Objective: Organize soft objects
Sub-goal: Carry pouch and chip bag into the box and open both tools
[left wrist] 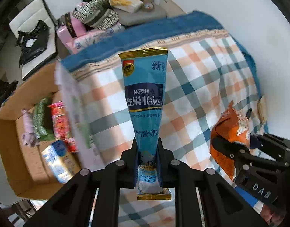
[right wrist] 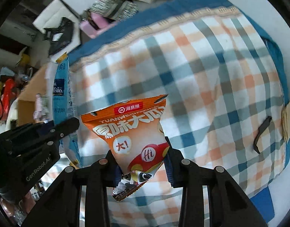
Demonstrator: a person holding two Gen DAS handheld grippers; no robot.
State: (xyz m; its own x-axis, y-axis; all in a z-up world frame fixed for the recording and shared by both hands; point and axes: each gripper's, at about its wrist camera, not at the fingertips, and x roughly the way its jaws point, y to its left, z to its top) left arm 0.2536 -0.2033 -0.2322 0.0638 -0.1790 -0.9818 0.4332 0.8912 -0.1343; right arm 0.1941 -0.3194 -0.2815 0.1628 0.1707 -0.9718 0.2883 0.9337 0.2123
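Note:
My left gripper [left wrist: 147, 147] is shut on a blue Nestle milk powder bag [left wrist: 145, 94] and holds it upright above the checked bedspread [left wrist: 201, 79]. My right gripper [right wrist: 141, 151] is shut on an orange snack bag [right wrist: 133, 128], also held above the bed. In the left wrist view the orange bag [left wrist: 228, 132] and the right gripper [left wrist: 232, 149] show at the right. In the right wrist view the blue bag [right wrist: 58, 94] and the left gripper [right wrist: 56, 130] show at the left.
An open cardboard box [left wrist: 22, 151] with several packets [left wrist: 57, 121] stands left of the bed. A chair [left wrist: 141, 13] piled with bags and clothes stands beyond the bed. A dark thin object [right wrist: 261, 132] lies on the bedspread at the right.

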